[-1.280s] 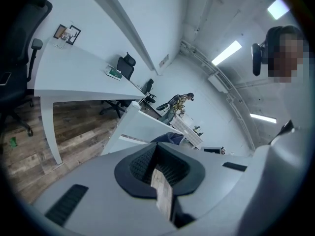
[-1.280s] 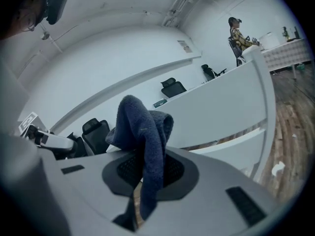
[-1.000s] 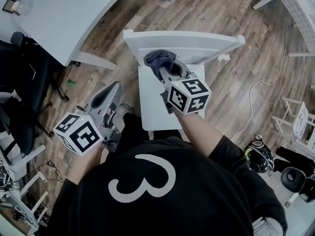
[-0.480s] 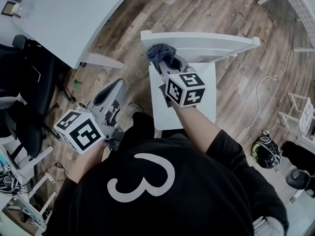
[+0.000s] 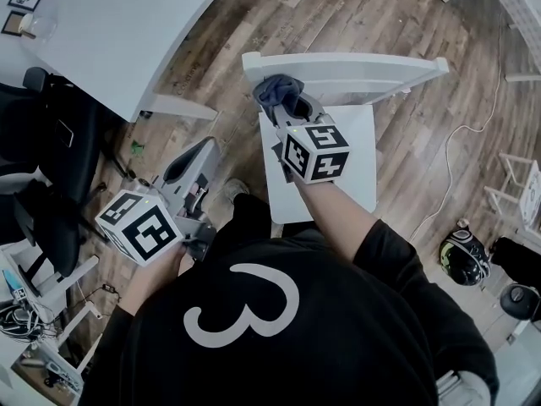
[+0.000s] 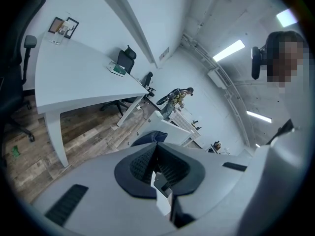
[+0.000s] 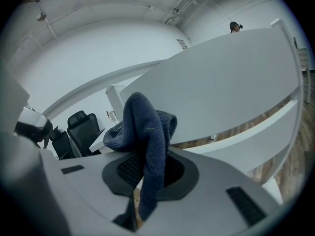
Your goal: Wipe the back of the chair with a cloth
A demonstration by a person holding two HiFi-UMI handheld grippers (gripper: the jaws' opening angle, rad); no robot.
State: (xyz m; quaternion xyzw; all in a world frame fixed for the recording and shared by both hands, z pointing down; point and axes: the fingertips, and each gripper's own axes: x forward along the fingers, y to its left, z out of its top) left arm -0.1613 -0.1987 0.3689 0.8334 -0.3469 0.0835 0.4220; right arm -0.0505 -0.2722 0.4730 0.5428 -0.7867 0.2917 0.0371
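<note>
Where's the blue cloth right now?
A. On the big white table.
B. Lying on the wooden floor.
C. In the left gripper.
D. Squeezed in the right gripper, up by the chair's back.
D: the dark blue cloth hangs pinched between the jaws of the right gripper, at the left end of the white chair's back.
</note>
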